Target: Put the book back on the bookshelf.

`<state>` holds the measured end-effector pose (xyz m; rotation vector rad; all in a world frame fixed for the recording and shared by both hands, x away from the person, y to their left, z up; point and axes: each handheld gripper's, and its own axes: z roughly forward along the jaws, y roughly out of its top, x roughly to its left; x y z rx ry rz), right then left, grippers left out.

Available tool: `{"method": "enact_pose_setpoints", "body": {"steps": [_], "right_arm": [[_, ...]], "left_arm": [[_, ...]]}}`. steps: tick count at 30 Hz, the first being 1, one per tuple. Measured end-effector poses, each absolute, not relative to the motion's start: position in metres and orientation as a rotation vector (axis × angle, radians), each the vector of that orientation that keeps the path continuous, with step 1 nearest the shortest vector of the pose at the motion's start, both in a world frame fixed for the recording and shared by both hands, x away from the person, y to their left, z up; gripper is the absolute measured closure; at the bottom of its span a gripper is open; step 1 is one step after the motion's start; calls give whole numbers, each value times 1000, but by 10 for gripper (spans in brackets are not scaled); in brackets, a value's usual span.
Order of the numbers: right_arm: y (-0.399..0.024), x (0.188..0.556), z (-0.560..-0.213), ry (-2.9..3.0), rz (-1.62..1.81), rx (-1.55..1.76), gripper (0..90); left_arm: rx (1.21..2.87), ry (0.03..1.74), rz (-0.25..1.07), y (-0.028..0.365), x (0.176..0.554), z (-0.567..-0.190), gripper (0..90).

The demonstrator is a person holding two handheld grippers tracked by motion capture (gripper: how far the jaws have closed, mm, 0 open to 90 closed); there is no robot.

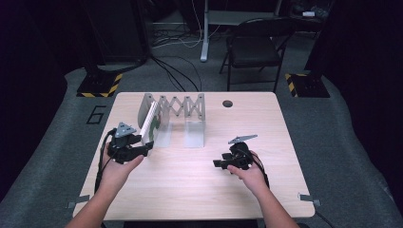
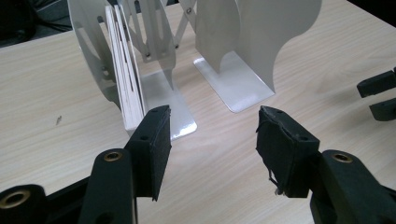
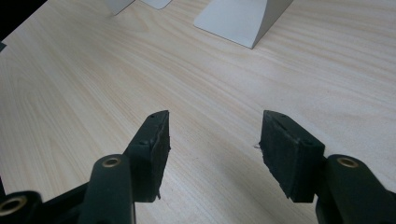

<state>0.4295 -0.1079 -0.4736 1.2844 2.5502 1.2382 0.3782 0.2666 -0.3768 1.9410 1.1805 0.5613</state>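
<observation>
We see a white rack with scissor links standing at the far side of the table. A thin book stands upright in the rack's left bay, leaning on the left plate. Our left gripper sits just in front of the book, jaws apart with nothing between them, the pads clear of the book. Our right gripper hovers over bare table, well to the right of the rack's front, jaws parted and empty.

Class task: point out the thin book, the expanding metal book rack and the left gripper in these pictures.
thin book (image 2: 125,88), left gripper view, page edges.
expanding metal book rack (image 1: 183,105), high view, lattice back.
left gripper (image 2: 212,140), left gripper view, midway between fingers.
</observation>
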Motion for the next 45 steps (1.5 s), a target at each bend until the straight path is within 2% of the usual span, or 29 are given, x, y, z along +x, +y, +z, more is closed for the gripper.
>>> {"method": "enact_pose_setpoints", "body": {"steps": [22, 45], "right_arm": [[-108, 429, -472, 2548, 1227, 1290, 423], [-107, 429, -473, 2548, 1222, 1292, 422]], "left_arm": [[1981, 1183, 529, 263, 358, -428, 449], [1950, 1239, 509, 285, 353, -476, 448]]}}
